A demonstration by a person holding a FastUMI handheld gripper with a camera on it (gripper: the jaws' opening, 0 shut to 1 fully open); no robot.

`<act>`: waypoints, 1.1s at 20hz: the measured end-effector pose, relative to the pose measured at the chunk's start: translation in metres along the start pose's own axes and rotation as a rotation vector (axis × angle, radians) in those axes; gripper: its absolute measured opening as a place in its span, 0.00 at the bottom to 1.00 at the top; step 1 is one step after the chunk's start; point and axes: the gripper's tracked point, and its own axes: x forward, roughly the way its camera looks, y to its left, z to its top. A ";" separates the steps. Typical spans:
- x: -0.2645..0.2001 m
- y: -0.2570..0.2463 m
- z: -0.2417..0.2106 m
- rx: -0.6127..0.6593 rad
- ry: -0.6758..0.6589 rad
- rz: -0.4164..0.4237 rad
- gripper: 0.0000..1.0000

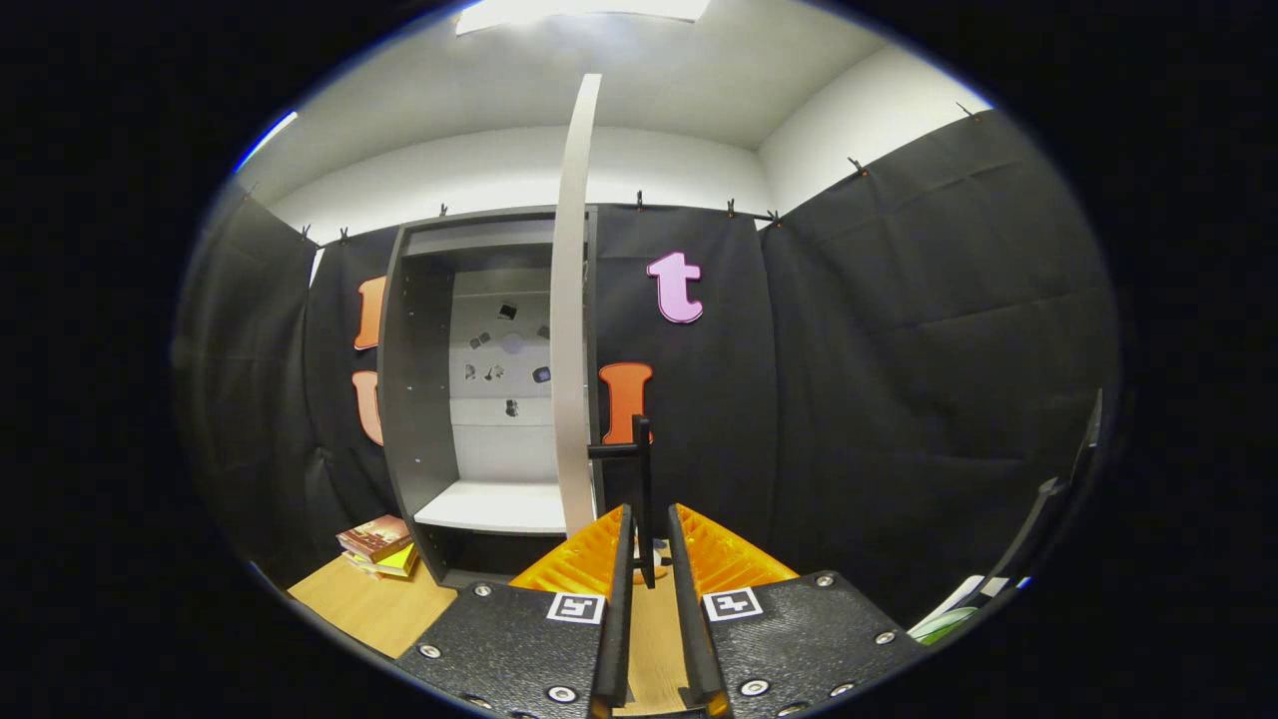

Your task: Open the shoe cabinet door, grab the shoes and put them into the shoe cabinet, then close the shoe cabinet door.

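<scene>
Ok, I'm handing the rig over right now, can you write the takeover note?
Gripper: fingers sit either side of the door handle; whether both press on it is unclear.
Shoe cabinet: stands against the booth wall, with its door swung wide open and edge-on to the camera. The white shelf inside is bare.
Done: door opened.
Left: let go of the handle, grab the shoes, set them in the cabinet, close the door.
</scene>
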 end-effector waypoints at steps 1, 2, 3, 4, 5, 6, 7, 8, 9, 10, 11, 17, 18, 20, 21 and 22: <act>-0.005 0.003 0.004 -0.005 -0.004 -0.005 0.22; -0.012 0.008 0.006 -0.012 -0.009 -0.009 0.22; -0.017 0.014 0.009 -0.017 -0.011 -0.008 0.22; -0.022 0.022 0.012 -0.021 -0.015 -0.005 0.22; -0.026 0.030 0.017 -0.020 -0.020 -0.001 0.22; -0.028 0.041 0.018 -0.019 -0.025 0.008 0.23; -0.031 0.053 0.021 -0.019 -0.030 0.018 0.25; -0.033 0.068 0.023 -0.021 -0.036 0.032 0.27; -0.034 0.084 0.023 -0.025 -0.039 0.049 0.29; -0.034 0.099 0.023 -0.029 -0.040 0.068 0.36; -0.034 0.118 0.023 -0.031 -0.040 0.093 0.39; -0.029 0.196 0.024 0.004 -0.055 0.173 0.83; -0.028 0.206 0.025 0.010 -0.059 0.176 0.88; -0.026 0.222 0.025 0.014 -0.061 0.181 0.90; -0.025 0.229 0.025 0.013 -0.061 0.181 0.90; -0.024 0.235 0.023 0.010 -0.059 0.179 0.91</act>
